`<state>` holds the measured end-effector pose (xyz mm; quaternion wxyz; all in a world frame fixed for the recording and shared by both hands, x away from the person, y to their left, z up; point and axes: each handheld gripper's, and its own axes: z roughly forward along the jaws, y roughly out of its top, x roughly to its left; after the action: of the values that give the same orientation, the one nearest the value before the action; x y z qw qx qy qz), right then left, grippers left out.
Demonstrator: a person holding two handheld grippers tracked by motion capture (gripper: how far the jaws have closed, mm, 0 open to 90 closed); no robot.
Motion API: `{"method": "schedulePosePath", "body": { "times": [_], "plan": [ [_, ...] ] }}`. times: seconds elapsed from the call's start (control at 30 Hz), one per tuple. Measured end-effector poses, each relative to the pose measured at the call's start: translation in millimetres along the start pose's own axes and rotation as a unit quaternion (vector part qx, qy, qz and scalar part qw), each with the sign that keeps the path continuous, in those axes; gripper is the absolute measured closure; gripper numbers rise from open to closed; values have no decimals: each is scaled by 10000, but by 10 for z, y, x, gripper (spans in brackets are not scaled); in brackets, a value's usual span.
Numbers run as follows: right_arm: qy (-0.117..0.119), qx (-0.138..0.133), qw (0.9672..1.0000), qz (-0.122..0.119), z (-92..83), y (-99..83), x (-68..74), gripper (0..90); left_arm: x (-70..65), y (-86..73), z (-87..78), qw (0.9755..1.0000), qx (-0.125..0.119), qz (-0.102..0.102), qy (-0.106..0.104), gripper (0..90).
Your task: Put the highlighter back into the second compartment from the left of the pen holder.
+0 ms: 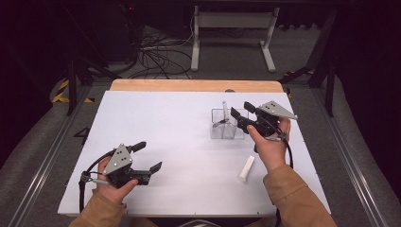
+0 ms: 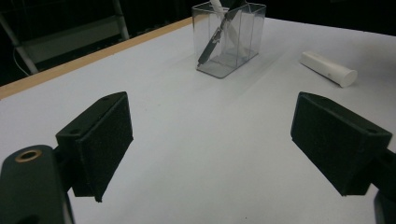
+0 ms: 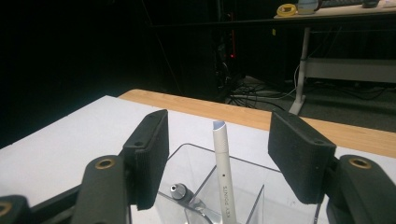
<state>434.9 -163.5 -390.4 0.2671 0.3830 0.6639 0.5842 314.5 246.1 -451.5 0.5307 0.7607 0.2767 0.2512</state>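
A clear plastic holder (image 1: 223, 128) stands on the white table, right of centre. A white pen (image 1: 225, 109) stands upright in it and a dark pen (image 1: 218, 124) leans beside it. My right gripper (image 1: 240, 109) hovers just right of and above the holder. In the right gripper view its jaws (image 3: 219, 140) stand apart on either side of the white pen (image 3: 223, 177) without touching it, with the dark pen (image 3: 180, 190) lower down. My left gripper (image 1: 150, 156) rests near the front left, open with nothing between its jaws (image 2: 210, 149). It faces the holder (image 2: 229, 39).
A short white tube (image 1: 246, 168) lies on the table in front of the holder, by my right forearm; it also lies at the right in the left gripper view (image 2: 328, 68). A wooden strip (image 1: 189, 85) borders the far edge. Table legs and cables lie on the floor beyond.
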Motion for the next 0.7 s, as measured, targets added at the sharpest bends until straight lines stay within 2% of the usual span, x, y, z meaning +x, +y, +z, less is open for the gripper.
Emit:
{"method": "schedulePosePath", "body": {
  "times": [0.37,0.7],
  "plan": [
    [75,36,10000,54,-103,33,21,380,5,0,0,10000,-9,-11,-4,136],
    [322,200,9992,-142,-229,62,37,373,2,6,5,10000,-9,-2,-9,136]
  ]
}}
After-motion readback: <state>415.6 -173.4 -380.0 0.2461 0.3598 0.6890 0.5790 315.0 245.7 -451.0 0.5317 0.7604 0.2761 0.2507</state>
